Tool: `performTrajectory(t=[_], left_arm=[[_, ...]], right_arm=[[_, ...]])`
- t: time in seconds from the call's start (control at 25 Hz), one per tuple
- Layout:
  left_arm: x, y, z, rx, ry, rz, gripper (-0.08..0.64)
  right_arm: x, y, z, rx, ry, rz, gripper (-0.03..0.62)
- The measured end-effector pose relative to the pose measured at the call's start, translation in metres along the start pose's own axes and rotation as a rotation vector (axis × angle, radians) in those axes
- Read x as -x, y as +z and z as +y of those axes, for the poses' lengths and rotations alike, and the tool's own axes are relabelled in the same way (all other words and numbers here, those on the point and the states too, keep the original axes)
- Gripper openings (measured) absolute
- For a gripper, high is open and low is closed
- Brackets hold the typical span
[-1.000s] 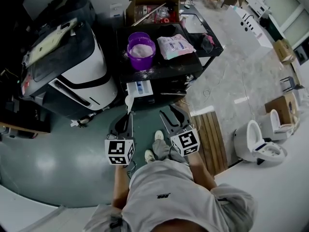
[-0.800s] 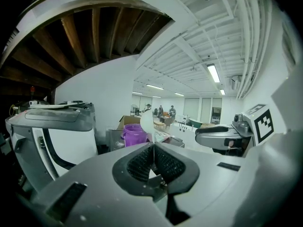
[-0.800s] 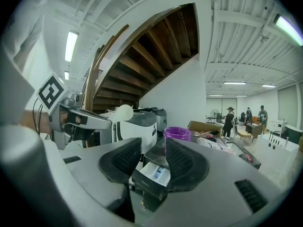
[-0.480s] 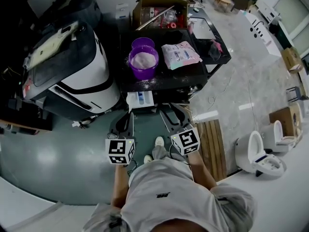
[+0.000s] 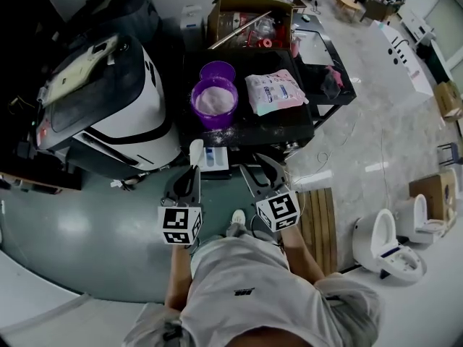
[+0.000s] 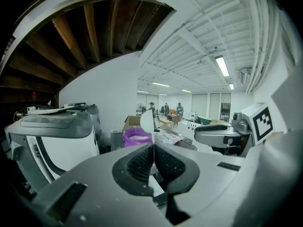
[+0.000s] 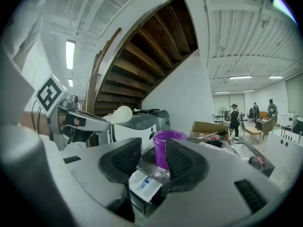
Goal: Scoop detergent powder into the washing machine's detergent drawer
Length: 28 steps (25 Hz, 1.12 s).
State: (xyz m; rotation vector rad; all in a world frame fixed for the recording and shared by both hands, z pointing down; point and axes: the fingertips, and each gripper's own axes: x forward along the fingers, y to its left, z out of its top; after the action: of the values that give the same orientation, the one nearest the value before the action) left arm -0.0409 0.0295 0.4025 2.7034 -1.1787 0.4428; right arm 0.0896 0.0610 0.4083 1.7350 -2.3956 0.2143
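Looking along your left hand-held gripper [image 6: 154, 148], you had its jaws shut on the thin handle of a white scoop [image 6: 147, 121], which the head view barely showed. Your right hand-held gripper [image 7: 149, 157] gaped empty. From above, the detergent drawer [image 5: 211, 157] sat at the front edge of the black surface [image 5: 275, 125], just beyond the scoop, green floor [image 5: 108, 215] open below.

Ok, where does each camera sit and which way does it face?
Head view: on the person's head, looking down at the black cart, their torso, left gripper and right gripper.
Left gripper view: rides the left gripper, looking along jaws shut on the white plastic scoop, toward the purple plastic tub.
Right gripper view: rides the right gripper, looking between open jaws at the white detergent drawer.
Shared: both gripper views show the tub.
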Motion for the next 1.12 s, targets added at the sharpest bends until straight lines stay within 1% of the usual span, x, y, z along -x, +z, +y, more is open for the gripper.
performTrajectory(t=[0.32, 0.6, 0.8, 1.12], left_arm=[[-0.023, 0.006, 0.000, 0.006, 0.021, 0.009, 0.015], [-0.046, 0.009, 0.017, 0.015, 0.024, 0.019, 0.017], [-0.070, 0.016, 0.034, 0.018, -0.001, 0.035, 0.017], [-0.116, 0.026, 0.066, 0.007, -0.081, 0.064, 0.017]], right_arm=[[-0.017, 0.002, -0.025, -0.001, 0.024, 0.004, 0.141], [-0.041, 0.001, -0.038, -0.003, 0.021, 0.020, 0.141], [-0.064, 0.004, -0.050, -0.004, -0.008, 0.032, 0.141], [-0.110, 0.010, -0.069, -0.016, -0.070, 0.051, 0.141]])
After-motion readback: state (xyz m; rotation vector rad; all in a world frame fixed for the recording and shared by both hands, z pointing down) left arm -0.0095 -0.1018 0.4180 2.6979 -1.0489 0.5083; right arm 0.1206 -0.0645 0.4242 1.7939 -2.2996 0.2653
